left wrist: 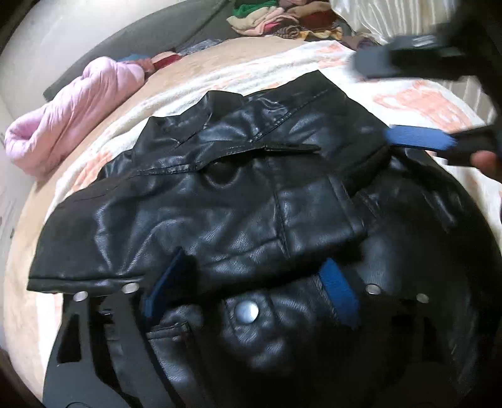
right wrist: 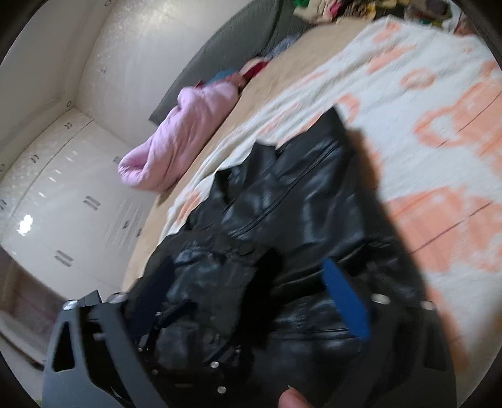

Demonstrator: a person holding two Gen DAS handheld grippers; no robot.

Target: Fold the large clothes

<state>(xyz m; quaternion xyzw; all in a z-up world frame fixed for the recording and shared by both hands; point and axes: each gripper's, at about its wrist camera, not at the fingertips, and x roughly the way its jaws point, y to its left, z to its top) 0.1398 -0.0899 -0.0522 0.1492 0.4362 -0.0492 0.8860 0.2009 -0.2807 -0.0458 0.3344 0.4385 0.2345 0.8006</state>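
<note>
Lying across the bed is a black leather jacket (left wrist: 219, 194), spread over a white blanket with orange patterns (left wrist: 417, 100) and already partly folded, one flap doubled back over its body. The left gripper (left wrist: 251, 276) hangs just above the jacket's near part, its blue-padded fingers (left wrist: 340, 292) spread wide apart with only leather and a round metal snap (left wrist: 247, 311) between them, pinching nothing. The right gripper (left wrist: 386, 103) appears in the left wrist view at the jacket's far right edge, blurred; its two fingers stand apart, the lower blue pad (left wrist: 420, 139) over the leather. In its own view the right gripper (right wrist: 251, 298) sits low over the jacket (right wrist: 298, 219) with fingers wide, and whether either pad touches the leather I cannot tell through the blur. A thumb tip (right wrist: 293, 398) shows at that view's bottom edge. Toward the bed's far left edge lies a pink padded garment (left wrist: 72, 116), well apart from the jacket, and a heap of mixed clothes (left wrist: 276, 22) sits at the far end.
</note>
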